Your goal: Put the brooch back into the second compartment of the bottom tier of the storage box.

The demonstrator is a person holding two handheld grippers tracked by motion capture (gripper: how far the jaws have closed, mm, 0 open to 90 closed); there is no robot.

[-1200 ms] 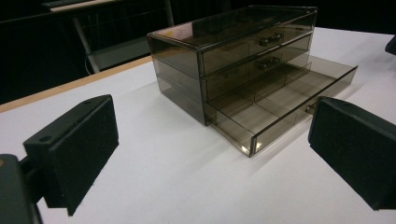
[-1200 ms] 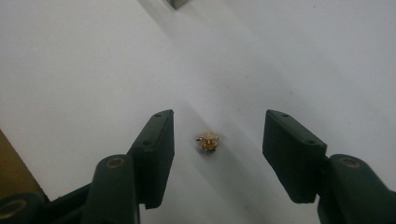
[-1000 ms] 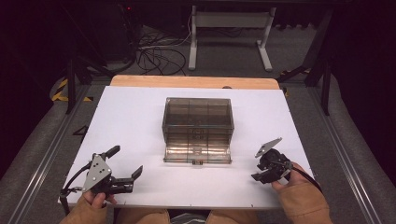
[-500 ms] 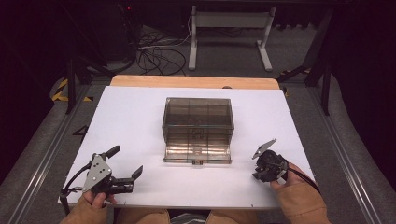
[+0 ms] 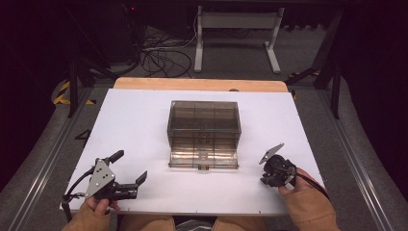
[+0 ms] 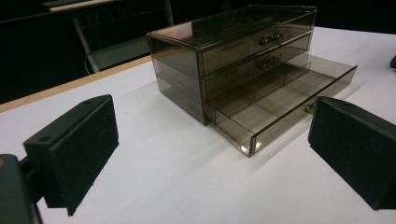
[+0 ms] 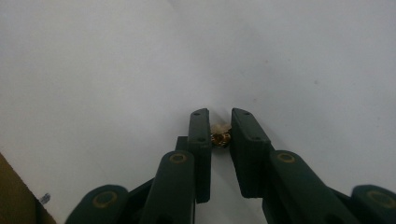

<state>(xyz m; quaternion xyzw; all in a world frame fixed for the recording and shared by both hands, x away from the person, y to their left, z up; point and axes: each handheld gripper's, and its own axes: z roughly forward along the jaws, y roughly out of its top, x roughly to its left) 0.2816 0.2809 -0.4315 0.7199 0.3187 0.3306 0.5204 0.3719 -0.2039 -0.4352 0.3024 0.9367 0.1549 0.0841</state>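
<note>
A smoky clear three-drawer box (image 5: 204, 118) (image 6: 219, 51) stands mid-table with its bottom drawer (image 5: 204, 157) (image 6: 285, 100) pulled out toward me. My right gripper (image 5: 270, 179) (image 7: 219, 116) points down at the white tabletop to the right of the drawer. Its jaws have just been closing, and they are now shut on a small gold and pearly white trinket (image 7: 220, 135) held between the pads. My left gripper (image 5: 129, 166) (image 6: 210, 158) rests at the front left, open and with nothing between its pads, facing the box.
The white table (image 5: 144, 125) has a wooden strip (image 5: 199, 84) along its far edge. Beyond it on the dark floor are cables (image 5: 163, 57) and a metal stand (image 5: 235, 29). Bare tabletop lies on both sides of the box.
The right gripper's jaws have drawn together over the tabletop. Both hands have kept their places, and the left gripper has stayed open.
</note>
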